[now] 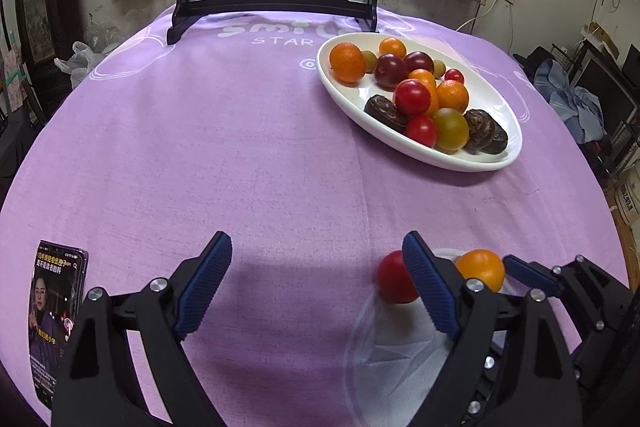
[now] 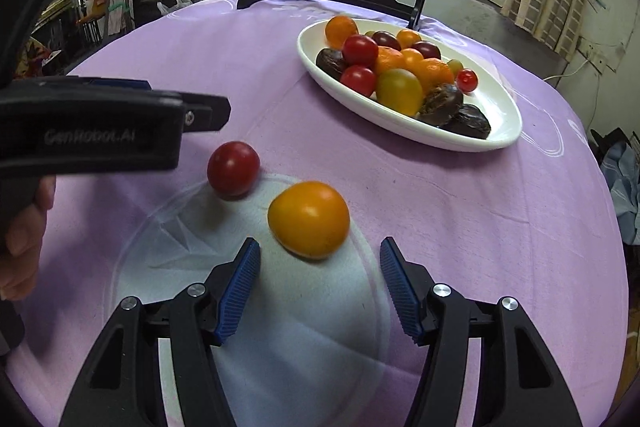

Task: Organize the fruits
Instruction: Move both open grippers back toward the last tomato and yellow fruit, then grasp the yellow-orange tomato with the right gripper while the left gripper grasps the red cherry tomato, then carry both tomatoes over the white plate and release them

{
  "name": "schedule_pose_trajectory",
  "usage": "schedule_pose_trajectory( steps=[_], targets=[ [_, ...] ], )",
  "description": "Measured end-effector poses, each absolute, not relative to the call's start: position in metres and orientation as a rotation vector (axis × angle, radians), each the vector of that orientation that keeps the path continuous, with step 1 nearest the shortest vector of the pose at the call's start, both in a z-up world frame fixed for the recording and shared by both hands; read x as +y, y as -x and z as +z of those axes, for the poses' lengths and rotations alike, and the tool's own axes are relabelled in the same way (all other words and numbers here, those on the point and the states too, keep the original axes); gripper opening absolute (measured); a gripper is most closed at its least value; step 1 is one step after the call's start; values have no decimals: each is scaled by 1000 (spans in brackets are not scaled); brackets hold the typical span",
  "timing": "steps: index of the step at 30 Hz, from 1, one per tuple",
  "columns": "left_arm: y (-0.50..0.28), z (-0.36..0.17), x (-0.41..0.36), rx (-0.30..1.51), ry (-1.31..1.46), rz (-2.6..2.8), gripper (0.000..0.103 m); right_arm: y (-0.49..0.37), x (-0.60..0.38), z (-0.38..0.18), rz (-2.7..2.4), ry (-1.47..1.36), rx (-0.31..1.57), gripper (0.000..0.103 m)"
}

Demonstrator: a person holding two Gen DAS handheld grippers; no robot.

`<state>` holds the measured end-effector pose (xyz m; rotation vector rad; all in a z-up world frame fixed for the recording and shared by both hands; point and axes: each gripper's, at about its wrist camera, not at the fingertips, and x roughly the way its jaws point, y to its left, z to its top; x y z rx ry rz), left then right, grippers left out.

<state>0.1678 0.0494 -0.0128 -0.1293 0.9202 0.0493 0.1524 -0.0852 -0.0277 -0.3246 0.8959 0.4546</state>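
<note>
While nothing sits between them, both grippers, left gripper (image 1: 316,283) and right gripper (image 2: 320,287), spread wide, empty.

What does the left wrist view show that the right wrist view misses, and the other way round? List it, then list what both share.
Only the left wrist view: a phone with a lit screen on the cloth at the near left, and the left gripper, open and empty.

Only the right wrist view: the right gripper, open and empty just short of the orange tomato, plus the person's left hand.

Both: the white oval plate of fruit, the red tomato, the clear dish, the purple tablecloth.
</note>
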Motion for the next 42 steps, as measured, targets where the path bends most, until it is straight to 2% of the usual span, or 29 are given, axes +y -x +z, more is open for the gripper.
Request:
schedule_pose_trajectory(
  steps=[2,4,7,27,29,31,32,33,34,36,42],
  targets=[
    [-169,-15,49,930,130,46,85,-156,-85,-28,459,307,906,62],
    [-170,-16,48,936,132,39,85,-159,-83,-28,468,295,912,57],
    [-170,-17,46,942,125,34,85,-163,-78,-27,483,283,920,41],
    [-162,-32,9,964,7,-43,85,-170,-153,-17,358,65,943,41],
    [-162,-35,4,968,-14,-53,78,-168,-155,-15,364,60,936,41],
    [-163,-40,2,987,-11,-69,65,-165,-154,-14,375,62,931,41],
    [-163,-41,1,987,-14,-64,63,-163,-153,-13,382,67,927,41],
    [-162,-41,-1,976,-26,-57,55,-162,-152,-13,387,72,923,41],
    [-162,-41,-3,968,-39,-61,42,-161,-151,-12,392,77,920,41],
    [-162,-39,-6,969,-41,-90,30,-159,-149,-10,400,79,914,41],
    [-162,-22,-6,974,-4,-133,29,-153,-156,10,407,59,861,41]
  ],
)
